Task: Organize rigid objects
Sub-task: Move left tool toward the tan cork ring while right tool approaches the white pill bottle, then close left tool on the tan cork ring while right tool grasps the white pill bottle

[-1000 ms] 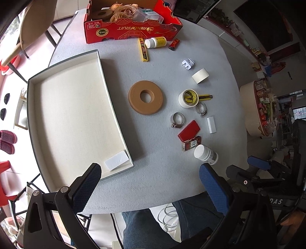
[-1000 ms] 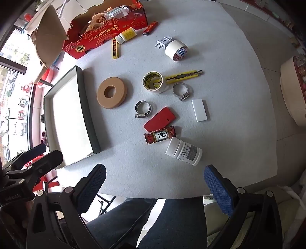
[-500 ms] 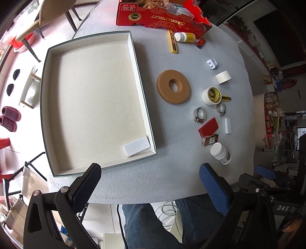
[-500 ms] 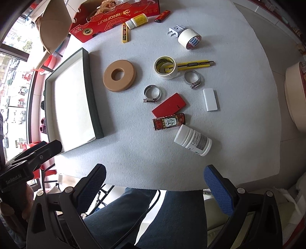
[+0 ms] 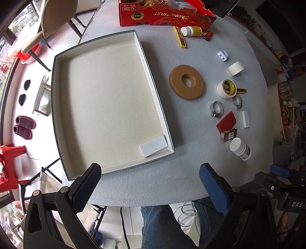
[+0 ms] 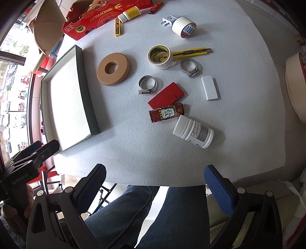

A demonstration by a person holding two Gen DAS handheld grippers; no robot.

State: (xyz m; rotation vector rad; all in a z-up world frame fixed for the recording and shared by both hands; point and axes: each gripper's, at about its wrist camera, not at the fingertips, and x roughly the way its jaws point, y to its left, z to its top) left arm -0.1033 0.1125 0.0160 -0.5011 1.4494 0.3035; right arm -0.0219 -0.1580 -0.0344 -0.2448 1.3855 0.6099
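A shallow box tray lies on the left of the grey table, holding one white flat block in its near right corner. Loose on the table to its right lie a tan foam ring, two hose clamps, a red flat case, a patterned small box, a white pill bottle, a white block, tape rolls and a yellow utility knife. My left gripper and right gripper are both open and empty, held above the table's near edge.
A red fruit carton stands at the far edge, with a yellow-labelled bottle, a yellow bar, a lighter and a white plug near it. A person's legs are below the table edge.
The left gripper has swung left and risen, bringing the whole tray into its view. The right gripper has moved slightly closer over the loose items. Nothing on the table has moved.
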